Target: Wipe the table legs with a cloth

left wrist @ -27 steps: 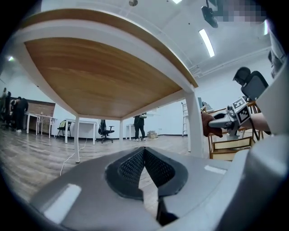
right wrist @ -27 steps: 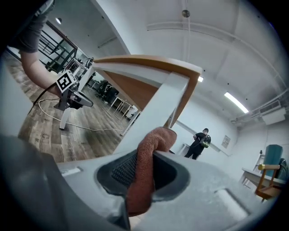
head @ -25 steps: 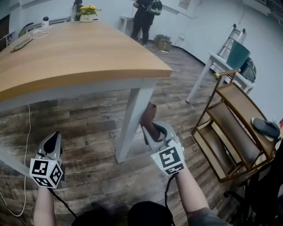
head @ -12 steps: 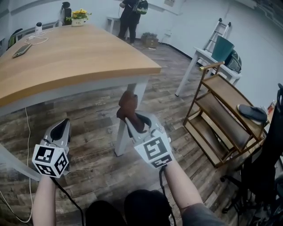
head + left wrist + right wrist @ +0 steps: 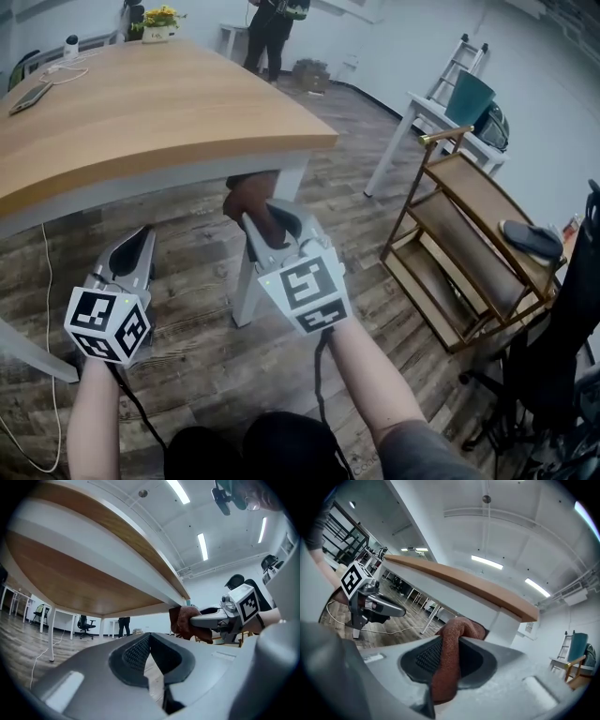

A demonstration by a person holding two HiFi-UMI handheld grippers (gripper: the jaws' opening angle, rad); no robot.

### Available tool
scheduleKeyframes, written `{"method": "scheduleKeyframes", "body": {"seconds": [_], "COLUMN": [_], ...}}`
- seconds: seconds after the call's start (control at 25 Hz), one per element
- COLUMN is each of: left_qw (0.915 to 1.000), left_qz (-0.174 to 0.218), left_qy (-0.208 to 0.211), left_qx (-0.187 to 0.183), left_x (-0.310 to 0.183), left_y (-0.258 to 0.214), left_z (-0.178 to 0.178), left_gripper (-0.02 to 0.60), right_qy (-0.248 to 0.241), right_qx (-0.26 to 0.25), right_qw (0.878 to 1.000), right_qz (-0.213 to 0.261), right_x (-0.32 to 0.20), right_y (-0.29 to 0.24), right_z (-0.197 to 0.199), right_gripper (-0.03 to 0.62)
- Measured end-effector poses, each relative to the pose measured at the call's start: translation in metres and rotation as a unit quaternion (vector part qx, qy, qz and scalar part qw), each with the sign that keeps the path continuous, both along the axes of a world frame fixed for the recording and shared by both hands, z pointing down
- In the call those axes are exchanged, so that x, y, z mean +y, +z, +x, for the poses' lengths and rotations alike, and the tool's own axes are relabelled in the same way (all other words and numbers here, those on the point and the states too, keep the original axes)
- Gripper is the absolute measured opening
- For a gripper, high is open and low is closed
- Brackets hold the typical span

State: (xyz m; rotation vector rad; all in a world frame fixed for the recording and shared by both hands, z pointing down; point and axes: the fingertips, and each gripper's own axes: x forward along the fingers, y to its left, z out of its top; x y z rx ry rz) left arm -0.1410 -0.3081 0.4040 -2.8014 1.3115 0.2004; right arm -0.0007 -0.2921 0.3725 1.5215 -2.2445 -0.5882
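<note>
the table leg (image 5: 242, 298) stands on bare floor (image 5: 197, 361), open on its near side. to the leg's right the way is free up to a wooden rack (image 5: 469, 253), well apart. above the leg the tabletop (image 5: 141, 103) overhangs. a cloth (image 5: 246, 199) clamped in the right gripper (image 5: 267, 223) fills the corner at the leg's top. a cable (image 5: 45, 309) hangs well left of the leg.

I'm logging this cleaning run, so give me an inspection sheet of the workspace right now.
Surface: wooden table top, curved edge.
Job's things: brown cloth up at the top of the white table leg.
Clutter: phone and flower pot at the table's far end.
Grippers: right tongs shut on the cloth; left tongs shut, empty.
Cables: white cable on the floor; black cable from the left tongs.
Surroundings: wooden rack, ladder, person standing far off.
</note>
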Motion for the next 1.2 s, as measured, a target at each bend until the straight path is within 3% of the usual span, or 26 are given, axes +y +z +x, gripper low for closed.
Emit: {"method": "scheduleKeyframes", "body": {"seconds": [0.24,0.56,0.8,0.96,1.2], "left_qw": [0.9998,0.9978,0.9947,0.9927,0.9902], "left_qz": [0.0,-0.047,-0.099,-0.114,-0.137], "left_qy": [0.018,0.031,0.01,0.01,-0.005], "left_qx": [-0.005,-0.034,-0.027,-0.037,-0.028], "left_x": [0.0,0.012,0.017,0.02,0.019], "left_y": [0.016,0.101,0.167,0.205,0.256], "left_z": [0.009,0.016,0.013,0.015,0.013], "left_gripper": [0.02,0.02,0.02,0.02,0.02], "right_qy": [0.034,0.051,0.051,0.062,0.099], "right_qx": [0.015,-0.036,-0.035,-0.035,-0.084], "right_qw": [0.999,0.997,0.991,0.99,0.979], "right_qz": [0.021,-0.052,-0.116,-0.123,-0.157], "right_x": [-0.001,0.008,0.014,0.014,0.007], "right_y": [0.015,0.098,0.175,0.219,0.283], "right_z": [0.006,0.023,0.023,0.033,0.052], "right_gripper": [0.067,0.067,0.067,0.067,0.067]}}
